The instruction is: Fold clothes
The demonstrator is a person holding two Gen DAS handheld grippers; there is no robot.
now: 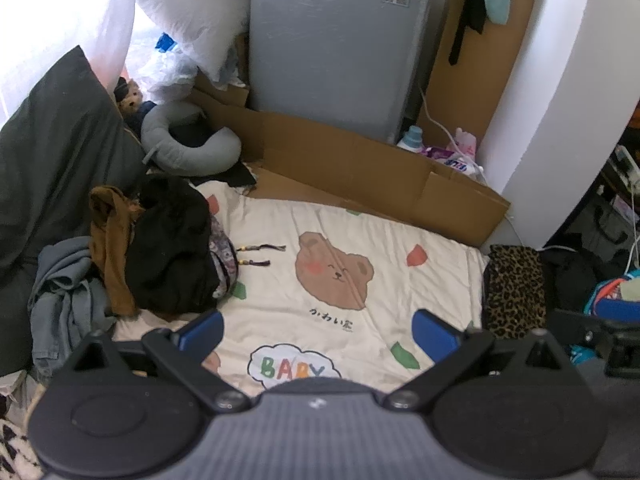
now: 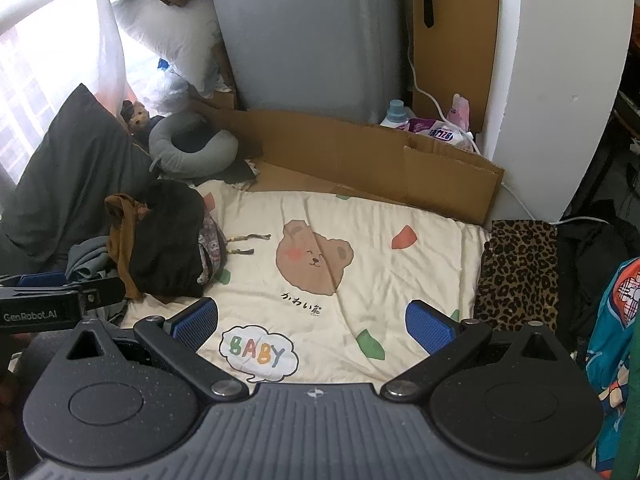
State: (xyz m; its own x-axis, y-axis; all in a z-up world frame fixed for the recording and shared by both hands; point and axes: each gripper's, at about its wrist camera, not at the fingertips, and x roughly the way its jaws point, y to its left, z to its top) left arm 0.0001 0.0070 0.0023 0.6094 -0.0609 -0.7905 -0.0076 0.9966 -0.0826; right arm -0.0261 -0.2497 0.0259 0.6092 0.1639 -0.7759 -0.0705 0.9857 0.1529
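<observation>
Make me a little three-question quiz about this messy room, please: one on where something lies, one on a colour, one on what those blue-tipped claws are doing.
1. Where does the pile of unfolded clothes lie on the cream bear blanket?
A. at its left edge
B. in its middle
C. at its right edge

2. What pattern has the folded cloth just right of the blanket?
A. plain red
B. leopard print
C. blue stripes

3. How do the two grippers stand?
A. both shut on cloth
B. one open, one shut
C. both open and empty

Answers: 1 A, the black and brown garments heap up on the blanket's left side. 2 B, it shows tan with dark spots. 3 C, the left gripper and right gripper each have their blue fingers spread wide with only blanket between.
</observation>
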